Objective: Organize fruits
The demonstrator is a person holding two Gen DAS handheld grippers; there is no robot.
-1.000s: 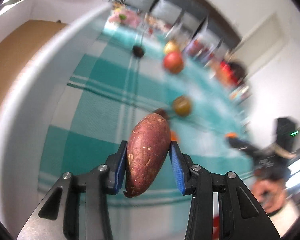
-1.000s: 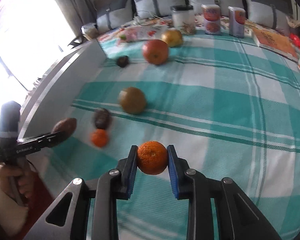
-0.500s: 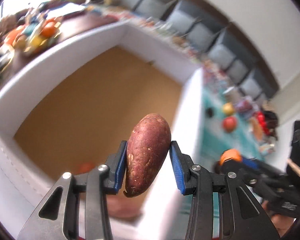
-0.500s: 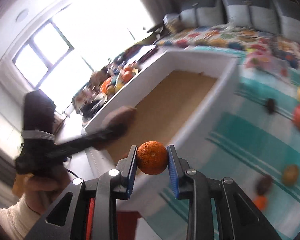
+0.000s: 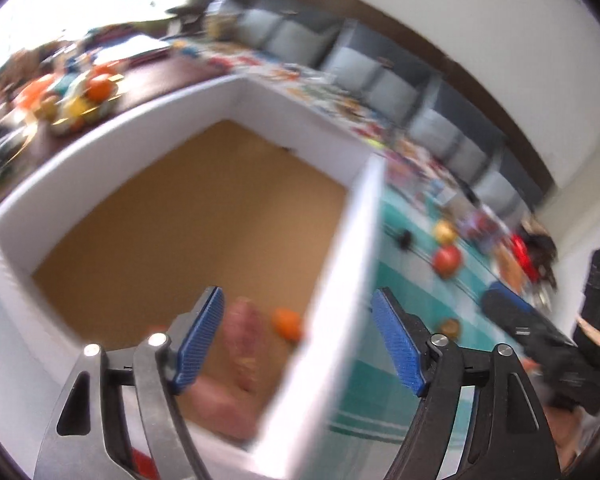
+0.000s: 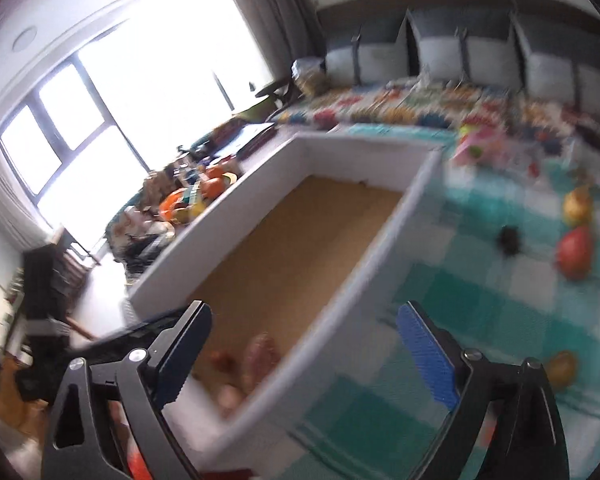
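Note:
My left gripper (image 5: 298, 340) hangs above the near corner of a white box (image 5: 300, 128) with a brown floor; its jaws are opening and nothing is between the pads. Below it, blurred, a reddish sweet potato (image 5: 246, 344) and an orange (image 5: 286, 322) are inside the box. My right gripper (image 6: 307, 356) is over the same box (image 6: 351, 156), jaws opening and empty. The sweet potato (image 6: 262, 354) and the orange (image 6: 220, 358) show as blurs on the box floor beneath it.
On the teal checked cloth beside the box lie a red apple (image 6: 575, 250), a yellow fruit (image 6: 577, 204), a small dark fruit (image 6: 509, 240) and a brownish fruit (image 6: 561, 364). A second pale sweet potato (image 5: 220, 404) lies in the box. Cushions line the back.
Both grippers swung from above the cloth to above the box, then opened. The sweet potato left the left gripper and the orange left the right one; both are now down in the box.

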